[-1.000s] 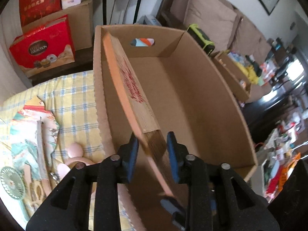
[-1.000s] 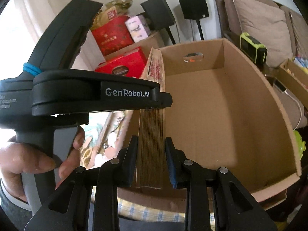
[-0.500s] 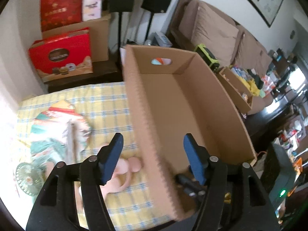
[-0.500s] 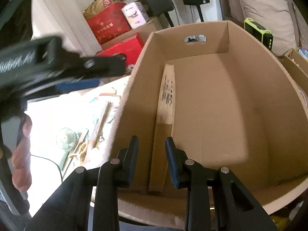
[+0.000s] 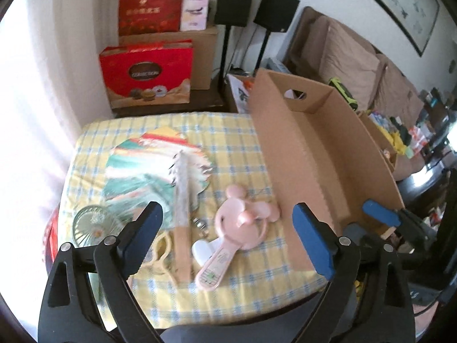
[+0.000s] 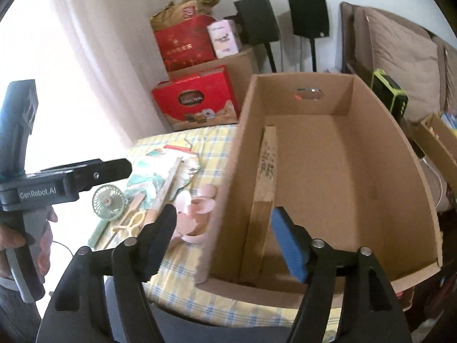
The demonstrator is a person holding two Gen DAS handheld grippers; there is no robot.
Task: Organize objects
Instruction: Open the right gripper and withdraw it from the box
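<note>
A folded wooden fan (image 6: 264, 188) lies inside the open cardboard box (image 6: 371, 200), against its left wall. My right gripper (image 6: 225, 240) is open and empty above the box's near left corner. My left gripper (image 5: 228, 237) is open and empty above the checked tablecloth (image 5: 234, 148), left of the box (image 5: 337, 165). Below it lie a pink handheld fan (image 5: 242, 223), a closed paper fan with a wooden handle (image 5: 182, 200), an open colourful paper fan (image 5: 142, 165), a green handheld fan (image 5: 91, 223) and a yellow piece (image 5: 161, 253).
Red gift boxes (image 5: 148, 74) and a carton stand behind the table by the wall. Two black speakers on stands (image 5: 257, 11) and a brown sofa (image 5: 357, 57) are at the back right. A second cardboard tray (image 5: 380, 143) sits right of the box.
Both grippers let go of the folded wooden fan, which now lies in the box. Both opened wide. The left gripper moved left and back over the tablecloth.
</note>
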